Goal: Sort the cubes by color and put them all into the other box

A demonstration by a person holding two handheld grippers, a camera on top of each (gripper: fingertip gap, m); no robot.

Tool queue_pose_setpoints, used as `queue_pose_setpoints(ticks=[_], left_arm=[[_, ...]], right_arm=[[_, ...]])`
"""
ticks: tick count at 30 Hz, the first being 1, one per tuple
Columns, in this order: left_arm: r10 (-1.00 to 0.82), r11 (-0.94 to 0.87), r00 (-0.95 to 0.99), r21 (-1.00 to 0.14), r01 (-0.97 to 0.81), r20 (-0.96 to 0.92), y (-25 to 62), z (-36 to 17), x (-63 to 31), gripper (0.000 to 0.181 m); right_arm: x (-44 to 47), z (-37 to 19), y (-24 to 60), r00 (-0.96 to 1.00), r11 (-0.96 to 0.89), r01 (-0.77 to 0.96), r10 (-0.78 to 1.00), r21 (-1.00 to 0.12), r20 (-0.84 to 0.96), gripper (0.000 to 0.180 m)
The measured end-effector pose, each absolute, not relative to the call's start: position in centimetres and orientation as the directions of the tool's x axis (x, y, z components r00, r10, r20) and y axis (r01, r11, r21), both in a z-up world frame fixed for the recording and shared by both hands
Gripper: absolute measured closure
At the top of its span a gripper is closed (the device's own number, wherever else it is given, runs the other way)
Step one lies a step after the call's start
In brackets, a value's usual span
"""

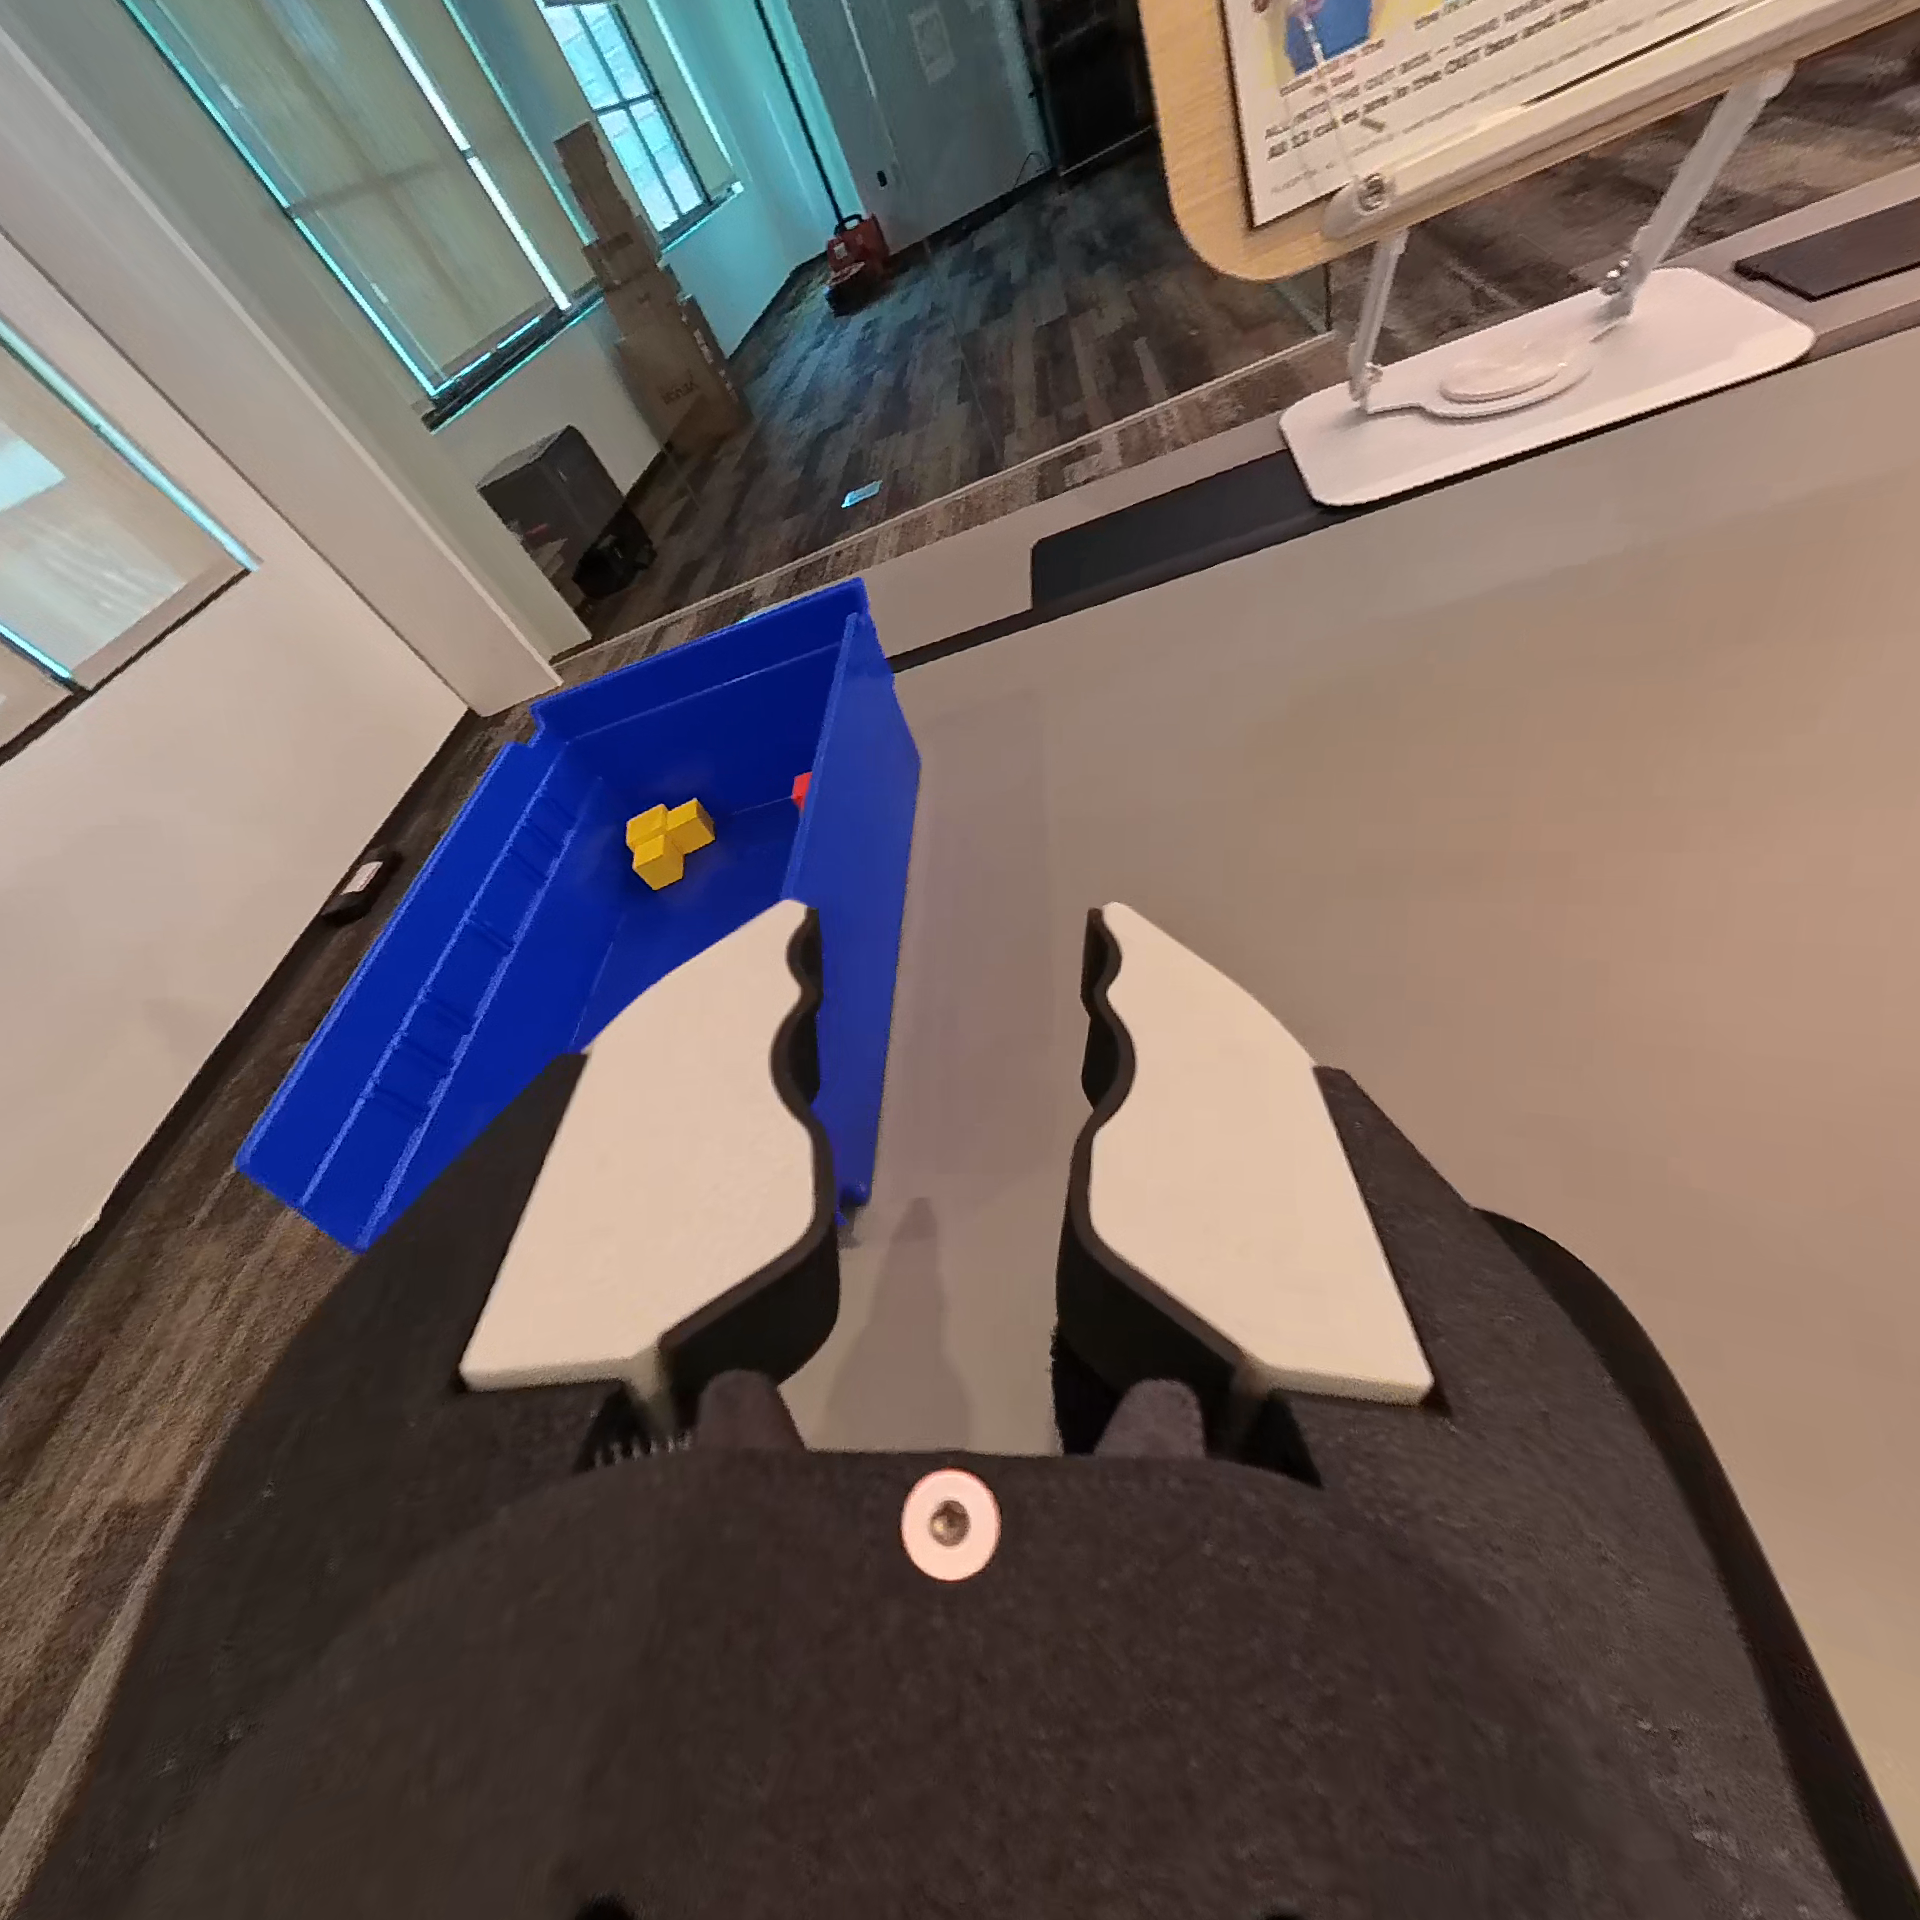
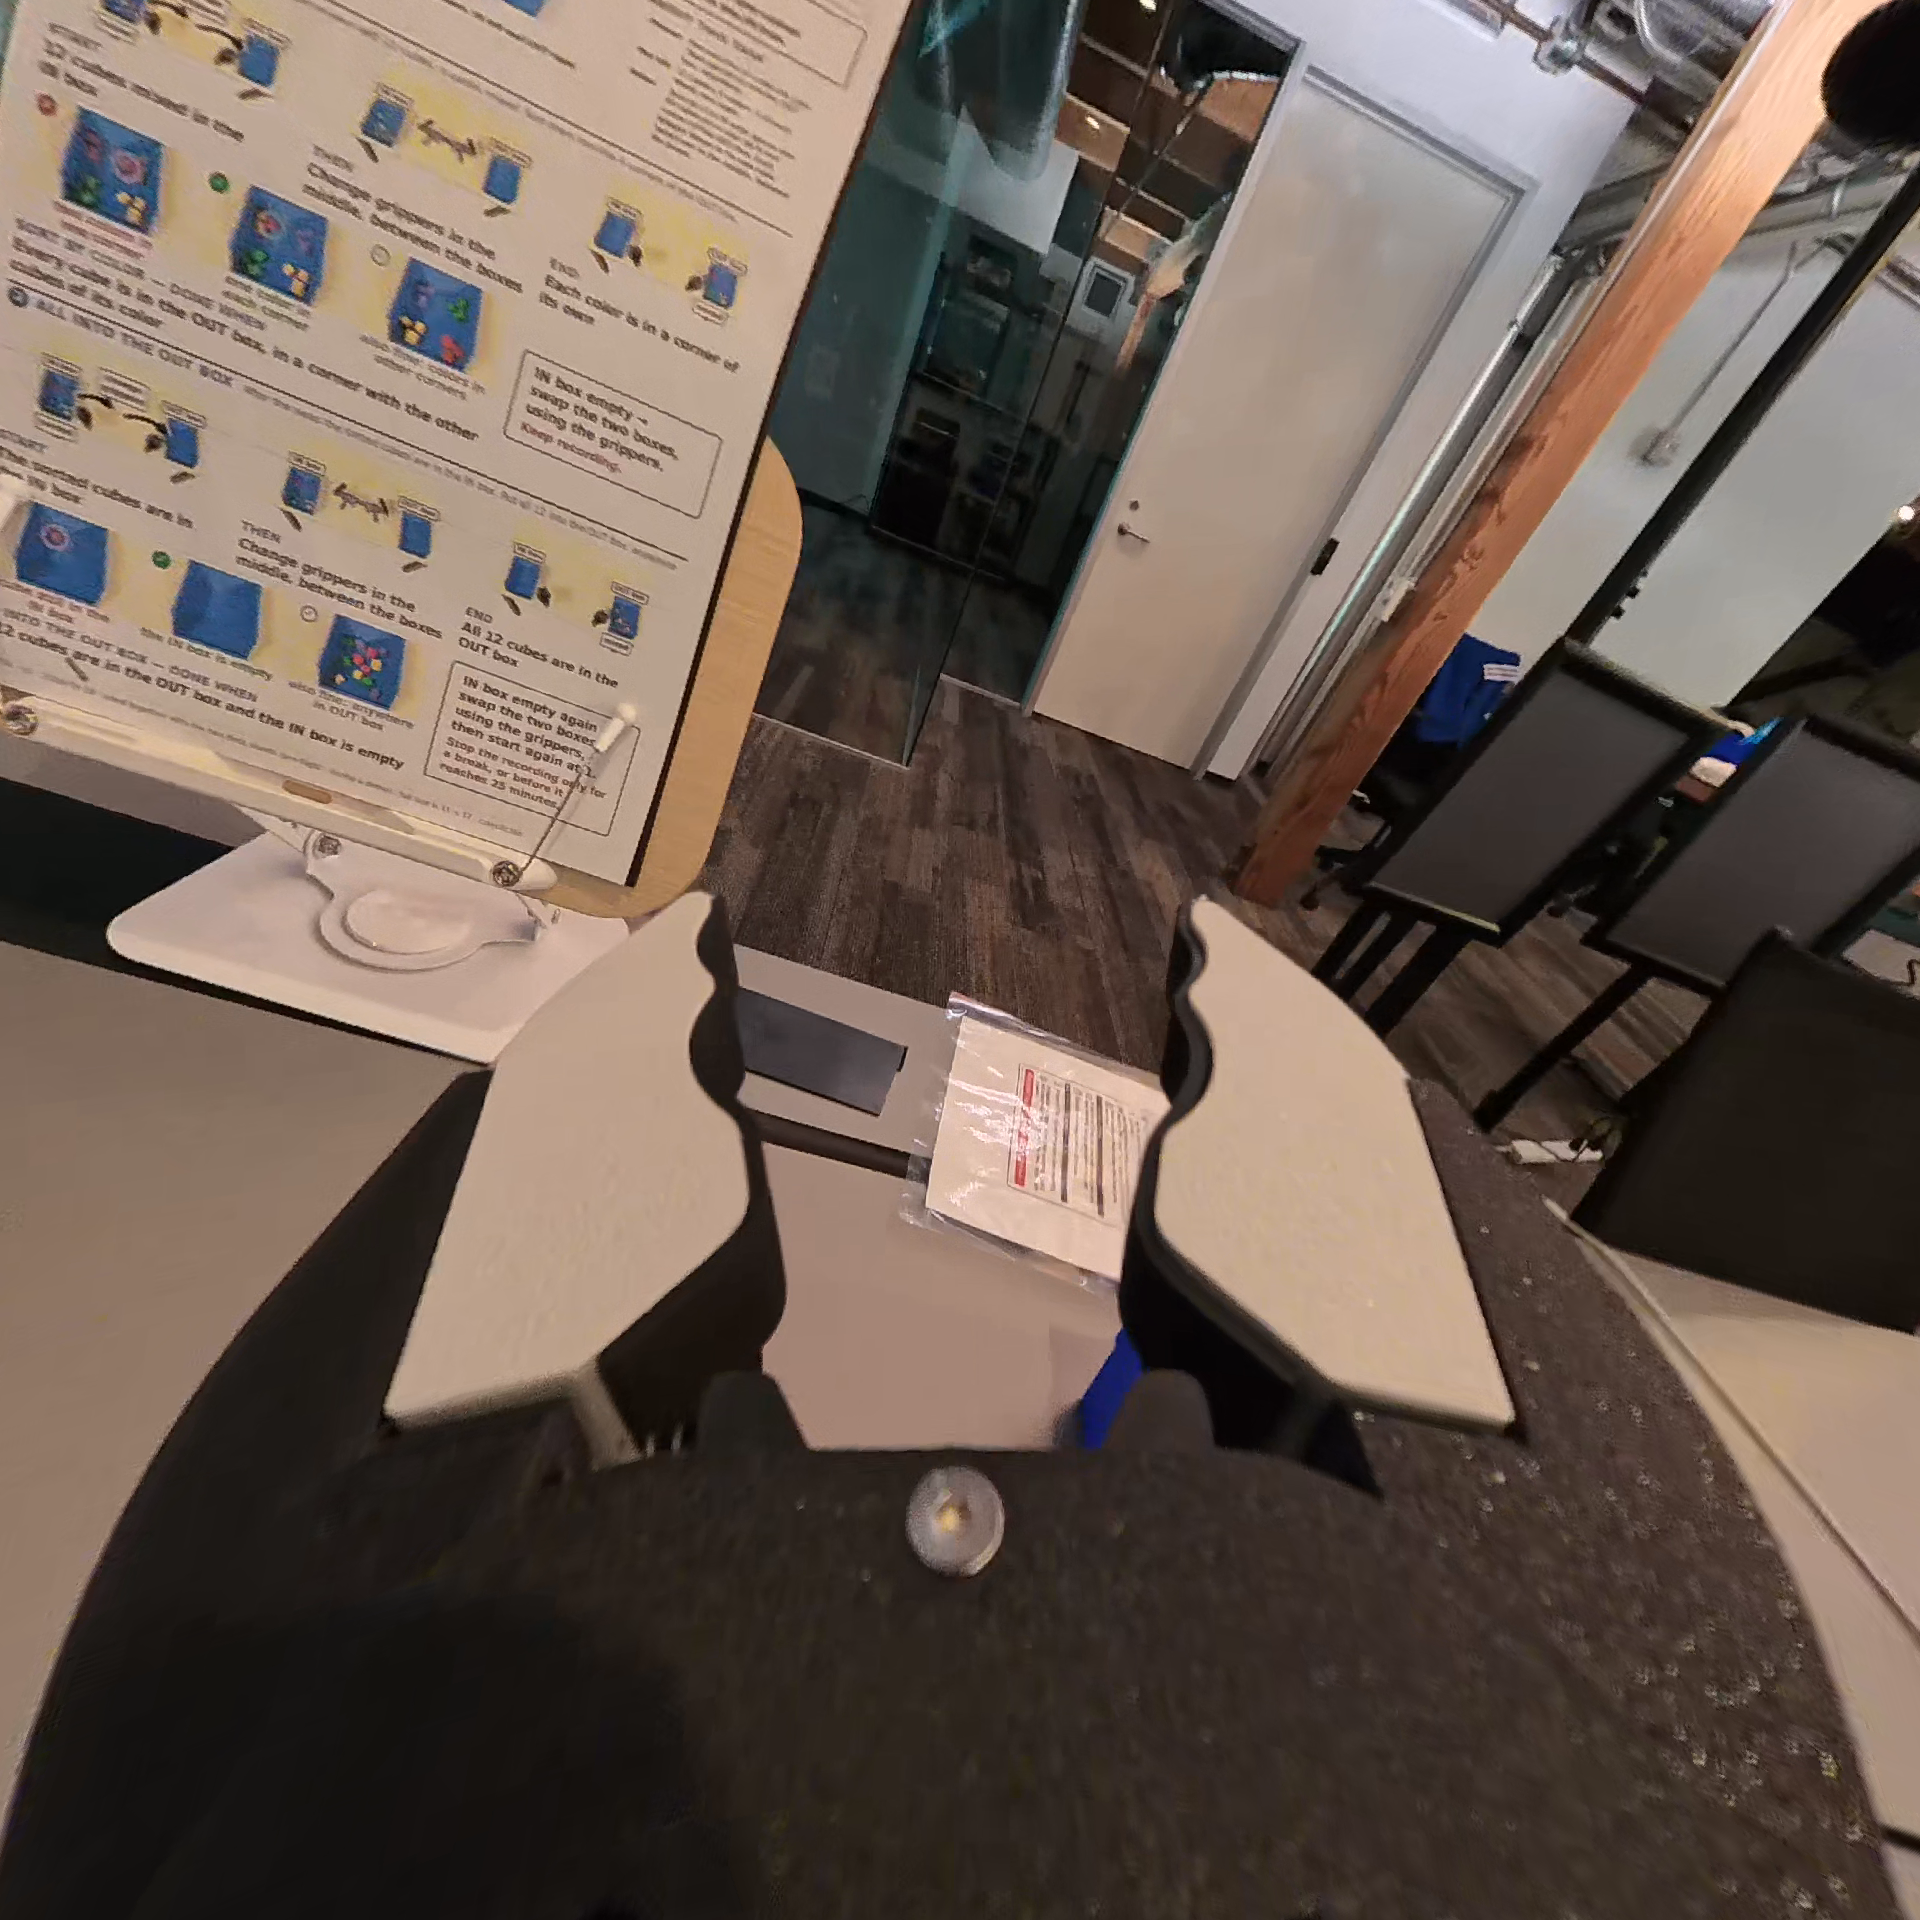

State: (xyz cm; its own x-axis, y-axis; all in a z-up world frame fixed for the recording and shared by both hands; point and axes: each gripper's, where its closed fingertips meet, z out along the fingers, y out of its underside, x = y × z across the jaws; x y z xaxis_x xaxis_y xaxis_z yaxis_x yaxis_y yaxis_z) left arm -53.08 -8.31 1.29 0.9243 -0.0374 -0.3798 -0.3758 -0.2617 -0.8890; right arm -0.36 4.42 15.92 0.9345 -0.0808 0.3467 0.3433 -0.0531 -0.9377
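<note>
Office interior. Grey tabletop (image 1: 1455, 831) fills right of left wrist view; white stand (image 1: 1538, 384) at upper right carries printed sheet (image 1: 1455, 83). Tall windows (image 1: 436, 239) with blinds at upper left, daylight through; stacked cardboard boxes (image 1: 655, 301) beneath. Dark patterned carpet (image 1: 987, 312) beyond table edge. Right wrist view: white door (image 2: 1268, 436) at upper centre beside glass partition (image 2: 935, 312); wooden post (image 2: 1558, 447) slants at upper right; dark chairs (image 2: 1558, 790) at right; bagged paper (image 2: 1039, 1143) on table, centre.
</note>
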Motion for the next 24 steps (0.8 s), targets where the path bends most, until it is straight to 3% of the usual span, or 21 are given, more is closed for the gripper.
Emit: queue_pose_setpoints(ticks=[4, 8, 24], left_arm=[[0.04, -0.263, 0.919, -0.892, -0.369, -0.392, -7.7, 1.4, -54.7, 0.13], [0.073, -0.289, 0.921, -0.892, -0.348, -0.383, -6.5, 0.8, -56.2, 0.126], [0.233, -0.426, 0.88, -0.857, -0.29, -0.414, -2.8, -2.5, -61.2, 0.12]], right_arm=[[-0.3, 13.5, 5.0, 0.969, -0.028, 0.239, -0.061, -0.971, 0.24, 0.106], [1.3, 12.3, 5.7, 0.961, -0.076, 0.24, -0.12, -0.968, 0.248, 0.106], [1.0, 10.9, 6.6, 0.969, -0.122, 0.229, -0.064, -0.966, 0.238, 0.103]])
